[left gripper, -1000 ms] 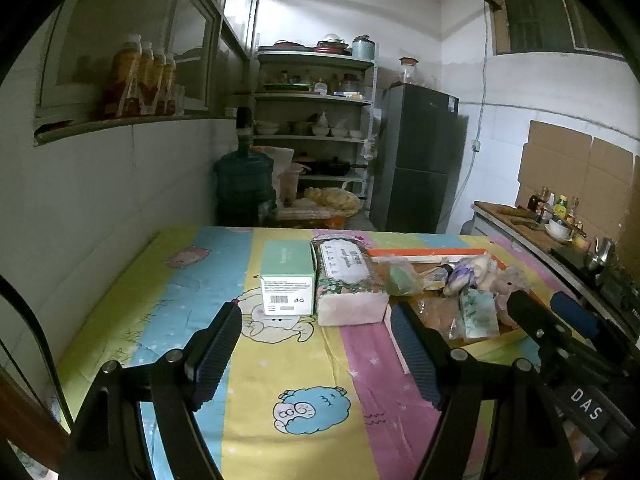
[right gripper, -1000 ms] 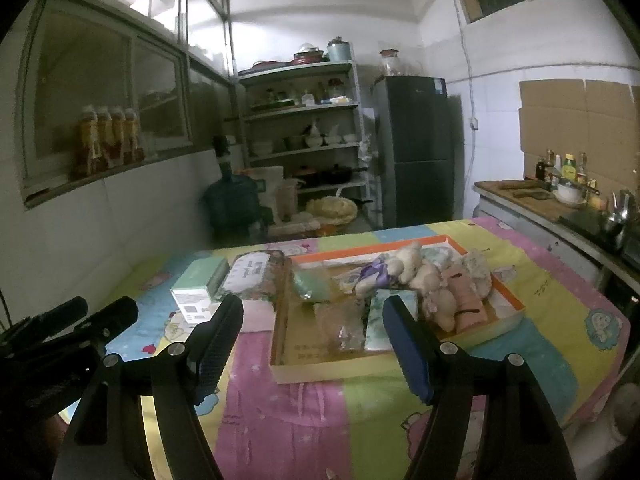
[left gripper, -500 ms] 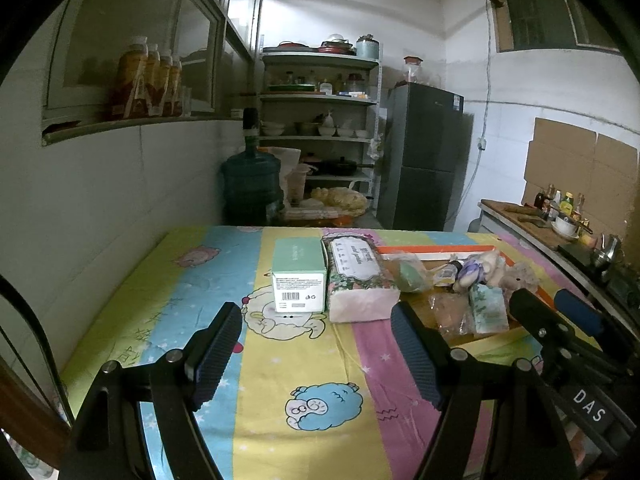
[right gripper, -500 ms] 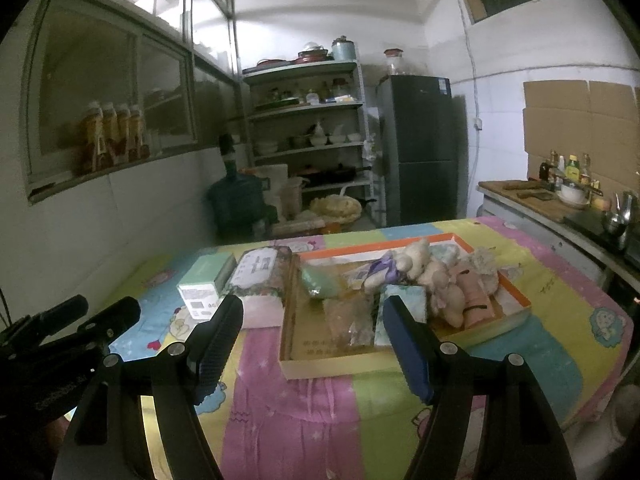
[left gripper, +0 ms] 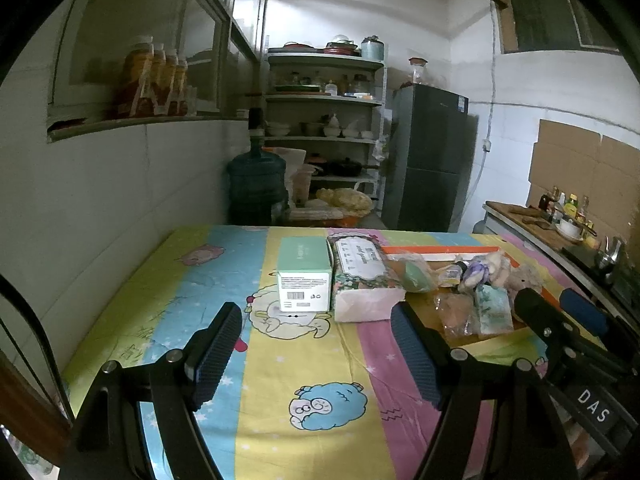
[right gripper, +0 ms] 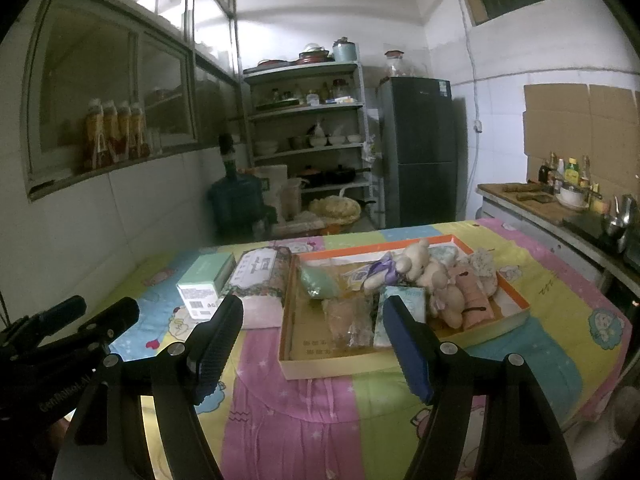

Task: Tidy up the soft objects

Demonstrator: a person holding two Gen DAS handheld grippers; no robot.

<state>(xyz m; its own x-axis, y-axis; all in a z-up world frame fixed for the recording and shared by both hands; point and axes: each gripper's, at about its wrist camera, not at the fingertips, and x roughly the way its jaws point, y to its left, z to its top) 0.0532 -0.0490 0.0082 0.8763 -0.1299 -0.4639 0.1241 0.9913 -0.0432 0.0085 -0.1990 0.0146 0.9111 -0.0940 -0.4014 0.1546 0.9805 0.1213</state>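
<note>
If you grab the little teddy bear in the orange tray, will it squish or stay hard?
The teddy bear looks plush, so it would probably squish between the pads and spring back. It lies piled on other soft toys in the tray, so lifting it may drag a neighbour along. It is likely light and unlikely to slip.

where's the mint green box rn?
In the right wrist view the mint green box sits on the tablecloth at left, outside the orange-rimmed tray, right beside the floral tissue pack on its left.
</note>
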